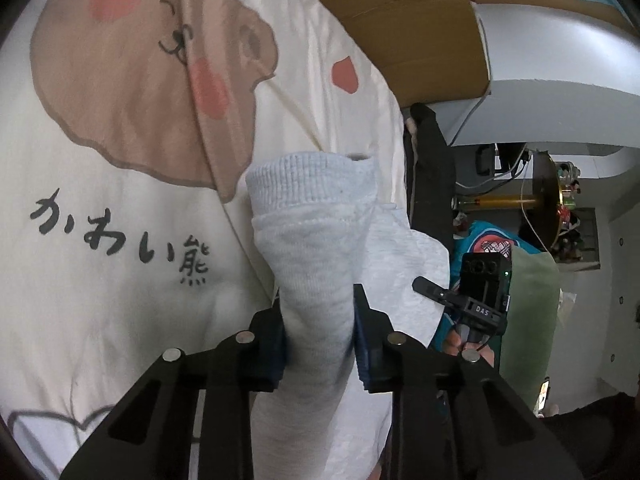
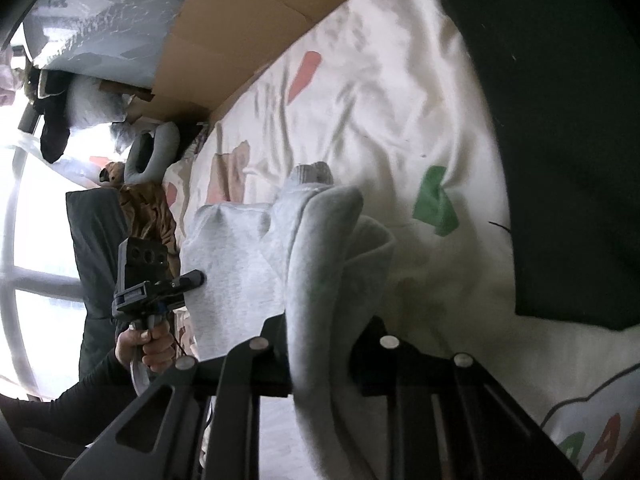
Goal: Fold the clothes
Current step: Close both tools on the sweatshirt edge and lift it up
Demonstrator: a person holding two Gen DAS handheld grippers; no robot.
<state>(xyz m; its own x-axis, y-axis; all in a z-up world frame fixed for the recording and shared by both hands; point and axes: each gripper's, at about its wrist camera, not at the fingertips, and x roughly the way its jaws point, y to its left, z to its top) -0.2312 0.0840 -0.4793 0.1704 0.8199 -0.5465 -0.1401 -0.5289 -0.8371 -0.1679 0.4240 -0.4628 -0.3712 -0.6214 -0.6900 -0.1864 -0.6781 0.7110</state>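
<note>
**Grey garment clamped by both grippers above a cartoon-bear bedspread**

Cream bedspread (image 1: 120, 280) fills the background, printed with a brown bear face, pink blotches and dark Japanese lettering; in the right wrist view the same bedspread shows a green patch ahead and to the right of the gripper. Brown cardboard (image 1: 420, 48) lies beyond its far edge.

Between the pads of the left gripper (image 1: 320, 344) a light grey sweatshirt (image 1: 312, 248) is pinched, its ribbed cuff (or hem, hard to tell which) standing up just ahead of the fingers. Off to the right of it the right gripper (image 1: 480, 304) is seen from outside, its finger touching the same grey fabric.

From its own camera the right gripper (image 2: 320, 360) is clamped on a thick bunched fold of the sweatshirt, which rises ahead of the fingers. To its left, the left gripper (image 2: 160, 288) meets the cloth, held by a hand (image 2: 148, 344) in a dark sleeve. A dark cloth (image 2: 560, 120) covers the far right.
</note>
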